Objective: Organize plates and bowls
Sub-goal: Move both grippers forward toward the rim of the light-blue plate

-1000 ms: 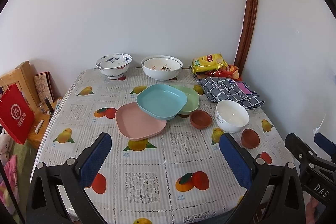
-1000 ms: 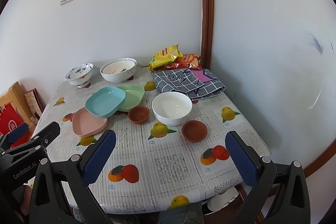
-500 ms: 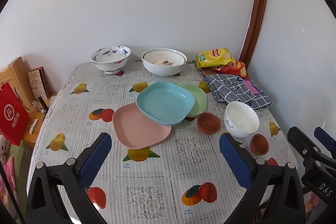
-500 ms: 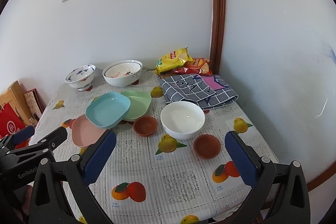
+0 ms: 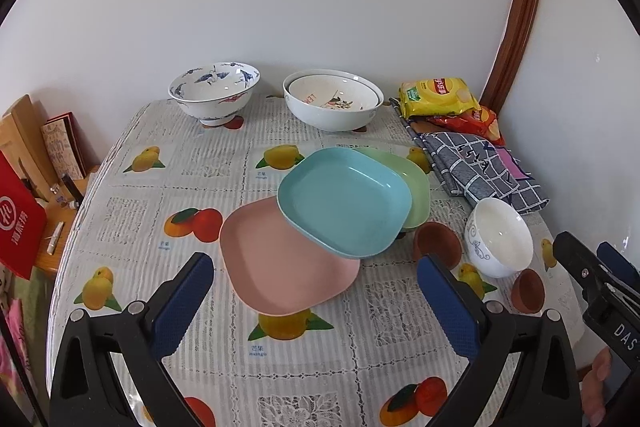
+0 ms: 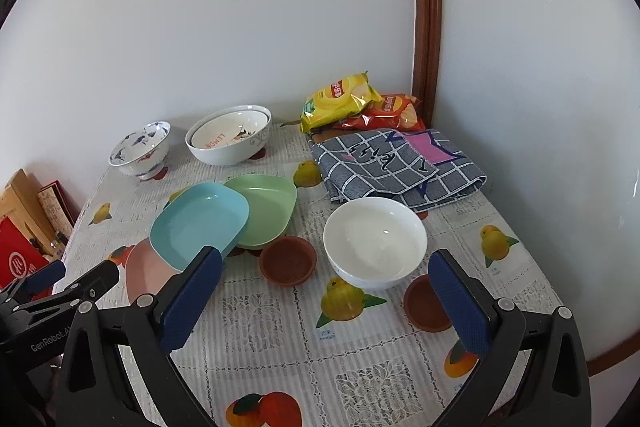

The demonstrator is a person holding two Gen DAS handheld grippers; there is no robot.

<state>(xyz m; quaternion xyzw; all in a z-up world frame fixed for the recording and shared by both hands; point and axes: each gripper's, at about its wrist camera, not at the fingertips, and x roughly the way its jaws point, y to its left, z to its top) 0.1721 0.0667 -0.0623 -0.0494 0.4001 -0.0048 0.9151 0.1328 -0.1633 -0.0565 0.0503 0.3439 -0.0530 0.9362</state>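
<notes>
- We see the pink plate [image 6: 142,273] mostly hidden behind the blue plate [image 6: 200,223] and the finger [image 6: 190,301].
- The red bag [image 5: 18,223] is cut off by our left view's edge.

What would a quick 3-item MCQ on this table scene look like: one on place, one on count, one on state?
1. Which plate lies on top of the other two?
A. pink B. blue C. green

2. How many small brown dishes are on the table?
A. one B. two C. four

3. How do both grippers stand?
A. open, holding nothing B. shut on a plate C. shut on a bowl

Answers:
1 B: the blue plate overlaps the pink plate and green plate.
2 B: one brown dish beside the white bowl, another brown dish nearer.
3 A: left gripper and right gripper have fingers wide apart.
</notes>
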